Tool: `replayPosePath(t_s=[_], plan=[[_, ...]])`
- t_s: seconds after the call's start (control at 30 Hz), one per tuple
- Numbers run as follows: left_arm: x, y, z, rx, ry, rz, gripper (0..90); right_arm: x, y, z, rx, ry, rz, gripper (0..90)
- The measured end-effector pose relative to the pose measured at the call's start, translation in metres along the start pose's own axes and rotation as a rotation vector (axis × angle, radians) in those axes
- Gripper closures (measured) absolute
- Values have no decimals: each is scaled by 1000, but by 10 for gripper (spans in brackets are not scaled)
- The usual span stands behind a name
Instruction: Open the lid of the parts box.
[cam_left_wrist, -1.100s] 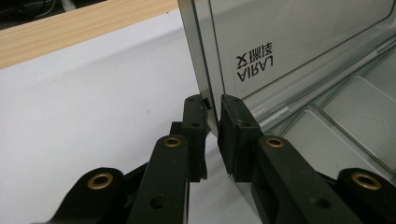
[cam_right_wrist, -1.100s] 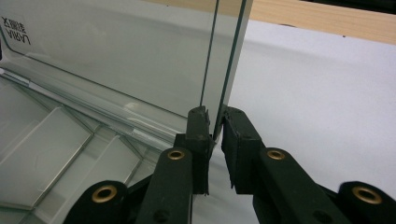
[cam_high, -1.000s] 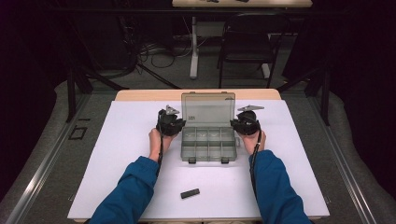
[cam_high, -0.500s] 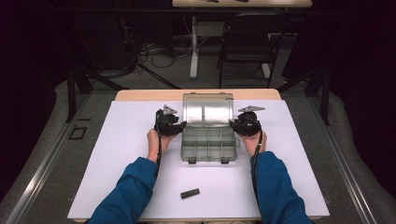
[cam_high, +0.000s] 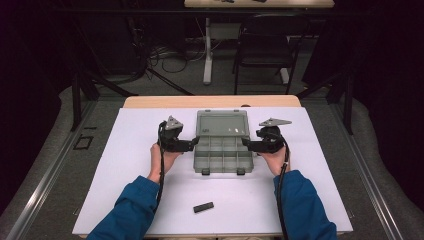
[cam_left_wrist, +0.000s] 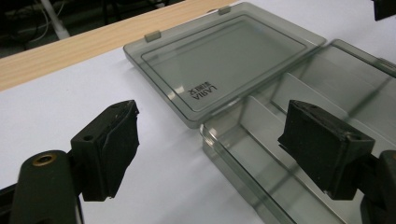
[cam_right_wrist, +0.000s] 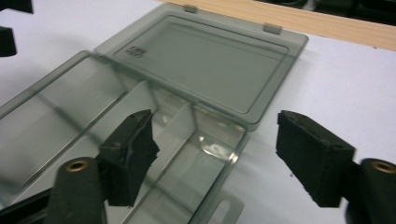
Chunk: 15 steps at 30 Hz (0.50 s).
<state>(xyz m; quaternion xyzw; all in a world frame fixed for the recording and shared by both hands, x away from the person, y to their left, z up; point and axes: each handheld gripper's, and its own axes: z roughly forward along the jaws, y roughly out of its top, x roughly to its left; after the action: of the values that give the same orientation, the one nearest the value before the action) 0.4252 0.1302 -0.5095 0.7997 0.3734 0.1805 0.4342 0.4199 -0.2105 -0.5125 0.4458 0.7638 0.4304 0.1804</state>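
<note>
A smoky grey compartment box (cam_high: 222, 156) lies open on the white table cover, its lid (cam_high: 222, 125) flat behind the tray. My left gripper (cam_high: 194, 143) hovers at the tray's left back corner and my right gripper (cam_high: 247, 143) at the right back corner. Both have just been opening. In the left gripper view the jaws (cam_left_wrist: 217, 140) stand wide over the tray's corner (cam_left_wrist: 210, 133), with the lid (cam_left_wrist: 224, 51) beyond and the pads touching nothing. In the right gripper view the jaws (cam_right_wrist: 222, 149) likewise straddle the tray's corner (cam_right_wrist: 233, 140) below the lid (cam_right_wrist: 210, 56), gripping nothing.
A small black block (cam_high: 203, 207) lies on the white cover (cam_high: 125, 165) near the front edge, between the blue sleeves. A strip of wooden tabletop (cam_high: 210, 101) shows behind the cover. Chairs and table legs stand on the dark floor beyond.
The lid, tilted up a second ago, now lies flat behind the tray. Both grippers have let go, opened wide and drawn back slightly toward the person.
</note>
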Motion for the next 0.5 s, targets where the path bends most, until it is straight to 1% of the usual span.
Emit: replayPosePath(t_s=[0.07, 0.17, 0.27, 0.37, 0.47, 0.5], plan=[[-4, -2, -6, 4, -6, 17, 159, 3, -2, -6, -3, 18, -13, 216], [-10, -7, -14, 3, -14, 32, 148, 6, -4, -13, -13, 37, -26, 179], [-16, -13, -20, 8, -14, 57, 132, 8, -6, -19, -18, 50, -28, 160], [-20, -21, -26, 12, -21, 66, 122, 12, -10, -24, -23, 59, -44, 154], [-21, -32, -32, 6, -30, 43, 105, 16, -16, -28, -17, 68, -63, 148], [-21, -36, -33, 6, -31, 42, 101, 18, -18, -28, -13, 68, -72, 143]])
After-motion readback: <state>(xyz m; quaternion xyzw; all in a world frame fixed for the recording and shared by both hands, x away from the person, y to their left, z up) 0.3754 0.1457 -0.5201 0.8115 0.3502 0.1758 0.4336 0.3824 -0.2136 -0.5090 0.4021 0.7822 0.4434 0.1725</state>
